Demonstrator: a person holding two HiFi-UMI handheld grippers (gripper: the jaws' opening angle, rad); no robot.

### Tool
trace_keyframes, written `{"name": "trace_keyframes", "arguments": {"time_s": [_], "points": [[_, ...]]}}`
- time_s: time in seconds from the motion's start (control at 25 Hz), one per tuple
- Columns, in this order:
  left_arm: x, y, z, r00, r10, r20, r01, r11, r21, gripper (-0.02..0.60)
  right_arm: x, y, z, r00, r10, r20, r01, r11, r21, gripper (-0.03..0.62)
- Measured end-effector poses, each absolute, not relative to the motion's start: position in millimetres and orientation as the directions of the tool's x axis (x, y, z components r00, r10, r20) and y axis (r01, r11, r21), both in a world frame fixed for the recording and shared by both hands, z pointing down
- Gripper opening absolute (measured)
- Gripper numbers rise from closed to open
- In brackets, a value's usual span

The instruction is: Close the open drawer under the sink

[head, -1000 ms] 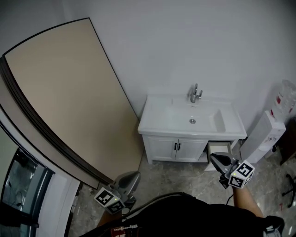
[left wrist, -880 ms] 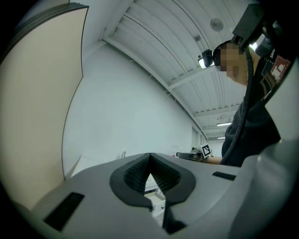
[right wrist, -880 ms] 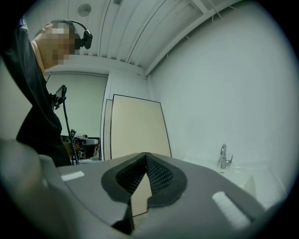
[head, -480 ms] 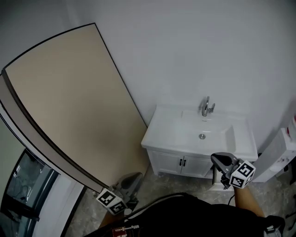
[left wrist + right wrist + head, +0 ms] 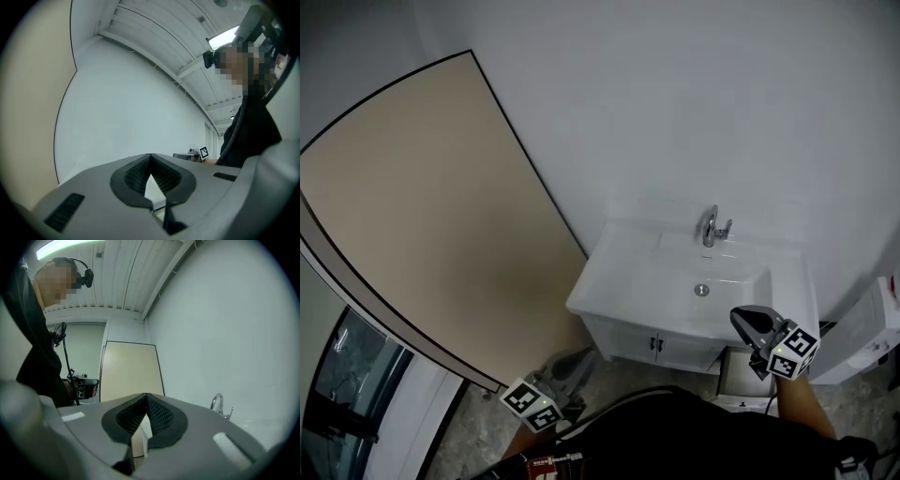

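The open drawer sits at the lower right of the head view, under the right end of the white sink. The right tool hangs just above it in the frame, its jaws closed together on nothing. The left tool, low and left of centre below the sink's left corner, is likewise closed and empty.

A grey speckled stone floor carries a white vanity cabinet with small dark door handles. Left of the cabinet, a tall beige panel with a dark edge reaches down to the floor. Right of the cabinet stands a white boxy appliance.
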State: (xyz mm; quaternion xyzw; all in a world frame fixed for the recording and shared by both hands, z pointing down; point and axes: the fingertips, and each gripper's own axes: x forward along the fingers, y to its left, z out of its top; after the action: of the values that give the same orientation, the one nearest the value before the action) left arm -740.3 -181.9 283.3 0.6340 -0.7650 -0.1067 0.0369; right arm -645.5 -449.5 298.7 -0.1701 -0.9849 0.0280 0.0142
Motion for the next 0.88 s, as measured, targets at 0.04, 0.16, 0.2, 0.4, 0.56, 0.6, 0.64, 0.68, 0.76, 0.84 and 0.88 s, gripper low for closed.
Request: {"name": "trace_keyframes", "arguments": {"time_s": [0.04, 0.16, 0.2, 0.4, 0.56, 0.6, 0.64, 0.68, 0.76, 0.84, 0.88], "points": [[-744, -189, 284, -0.186, -0.980, -0.074, -0.963, 0.168, 0.209, 0.000, -649, -456, 301, -0.943, 0.332, 0.018, 0.330, 0.942, -0.067, 0.000], [-759, -207, 281, -0.160, -0.983, -0.089, -0.966, 0.138, 0.217, 0.000, -659, -469, 310, -0.948, 0.318, 0.026, 0.315, 0.946, -0.079, 0.000], [-766, -212, 282, -0.153, -0.984, -0.088, -0.967, 0.130, 0.219, 0.000, -662, -473, 313, -0.951, 0.308, 0.031, 0.305, 0.949, -0.083, 0.000], [-811, -238, 293, -0.081, -0.994, -0.067, -0.973, 0.065, 0.221, 0.000, -689, -494, 318, -0.973, 0.229, 0.041, 0.224, 0.969, -0.100, 0.000], [-855, -254, 288, 0.012, -0.996, -0.085, -0.975, -0.031, 0.222, 0.000, -720, -495, 309, -0.985, 0.169, 0.043, 0.165, 0.983, -0.078, 0.000], [-868, -256, 285, 0.029, -0.996, -0.086, -0.975, -0.048, 0.218, 0.000, -728, -493, 306, -0.987, 0.158, 0.043, 0.154, 0.985, -0.072, 0.000], [-881, -257, 282, 0.046, -0.995, -0.086, -0.975, -0.063, 0.213, 0.000, -737, -492, 303, -0.989, 0.144, 0.042, 0.141, 0.988, -0.069, 0.000], [-894, -259, 279, 0.060, -0.995, -0.086, -0.975, -0.077, 0.207, 0.000, -745, -492, 299, -0.991, 0.128, 0.039, 0.125, 0.990, -0.071, 0.000], [-919, -261, 274, 0.085, -0.993, -0.086, -0.975, -0.101, 0.198, 0.000, -763, -493, 294, -0.995, 0.095, 0.030, 0.093, 0.992, -0.083, 0.000], [-941, -263, 271, 0.111, -0.990, -0.084, -0.974, -0.125, 0.191, 0.000, -782, -489, 291, -0.997, 0.074, 0.027, 0.071, 0.994, -0.088, 0.000], [-951, -264, 272, 0.124, -0.989, -0.080, -0.972, -0.137, 0.189, 0.000, -790, -487, 292, -0.997, 0.065, 0.028, 0.063, 0.994, -0.088, 0.000]]}}
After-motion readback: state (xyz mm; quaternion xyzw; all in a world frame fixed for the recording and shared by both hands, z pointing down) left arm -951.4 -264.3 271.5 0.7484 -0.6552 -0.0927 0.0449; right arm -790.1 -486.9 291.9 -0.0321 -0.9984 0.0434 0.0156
